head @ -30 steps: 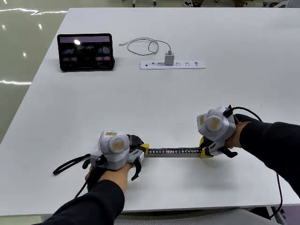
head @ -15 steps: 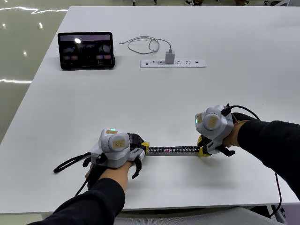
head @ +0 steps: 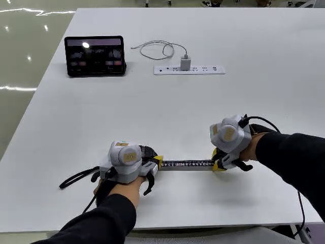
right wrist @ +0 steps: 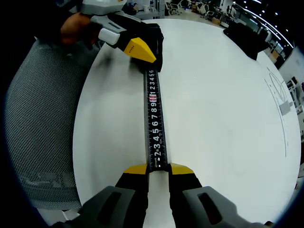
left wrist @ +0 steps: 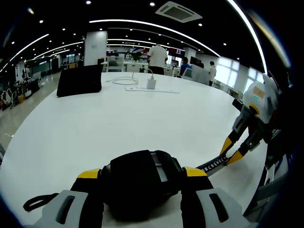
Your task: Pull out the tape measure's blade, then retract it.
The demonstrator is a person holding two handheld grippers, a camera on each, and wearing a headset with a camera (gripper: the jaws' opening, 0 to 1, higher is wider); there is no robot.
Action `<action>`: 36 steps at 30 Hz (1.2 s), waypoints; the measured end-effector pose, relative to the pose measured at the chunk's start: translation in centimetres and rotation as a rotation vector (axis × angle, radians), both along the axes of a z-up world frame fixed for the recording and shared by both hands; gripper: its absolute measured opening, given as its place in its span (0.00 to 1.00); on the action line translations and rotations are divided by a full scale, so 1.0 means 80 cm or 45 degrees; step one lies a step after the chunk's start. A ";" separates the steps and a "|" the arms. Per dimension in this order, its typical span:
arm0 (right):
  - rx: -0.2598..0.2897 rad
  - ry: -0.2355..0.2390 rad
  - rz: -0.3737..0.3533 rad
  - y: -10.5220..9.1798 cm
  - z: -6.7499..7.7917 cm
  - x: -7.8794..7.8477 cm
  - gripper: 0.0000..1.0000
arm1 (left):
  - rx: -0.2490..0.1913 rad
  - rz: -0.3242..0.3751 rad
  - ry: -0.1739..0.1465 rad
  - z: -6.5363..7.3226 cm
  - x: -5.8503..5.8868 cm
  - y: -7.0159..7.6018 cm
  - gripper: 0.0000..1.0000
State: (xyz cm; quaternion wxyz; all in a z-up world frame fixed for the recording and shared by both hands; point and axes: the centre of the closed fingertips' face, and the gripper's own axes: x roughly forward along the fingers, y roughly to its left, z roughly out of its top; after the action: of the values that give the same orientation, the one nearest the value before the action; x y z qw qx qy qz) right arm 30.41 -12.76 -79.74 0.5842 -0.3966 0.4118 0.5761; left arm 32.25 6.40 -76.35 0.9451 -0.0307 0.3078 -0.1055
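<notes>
**Head view.** A white table (head: 203,112) carries the work near its front edge. The left gripper (head: 155,163) lies low on the table, its jaws closed around the black tape measure (head: 147,152). The blade (head: 187,163) runs flat along the table surface from the tape measure to the right gripper (head: 218,163). That gripper's yellow-tipped jaws are drawn narrow and pinch the blade's free end. The two grippers are well apart, with the exposed blade between them. At the far side of the table stand a dark tablet (head: 95,55) and a white power strip (head: 189,69) with a charger (head: 185,63) plugged in. A looped cable (head: 155,48) leads from the charger.

**Left gripper view.** The tape measure sits clamped between the two jaws, touching both yellow tips. The blade leaves it towards the right, where the right gripper grips its end just above the table.

**Right gripper view.** The jaws stand almost together, with the blade's end held between the tips. The blade, numerals facing up, extends straight to the tape measure in the left gripper. A grey mesh chair (right wrist: 42,118) is beside the table edge.
</notes>
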 end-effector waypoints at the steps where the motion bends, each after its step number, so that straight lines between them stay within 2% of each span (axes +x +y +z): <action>1: 0.002 0.001 0.000 0.001 0.000 0.000 0.11 | 0.000 0.000 0.001 0.000 0.000 0.000 0.62; 36: 0.056 -0.017 0.037 0.033 0.000 0.000 0.11 | -0.005 0.002 0.006 0.000 0.000 0.000 0.62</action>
State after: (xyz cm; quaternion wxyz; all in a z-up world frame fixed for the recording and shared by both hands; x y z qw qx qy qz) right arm 30.42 -10.11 -79.77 0.5871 -0.3933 0.3894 0.5908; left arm 32.25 6.43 -76.36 0.9444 -0.0329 0.3097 -0.1054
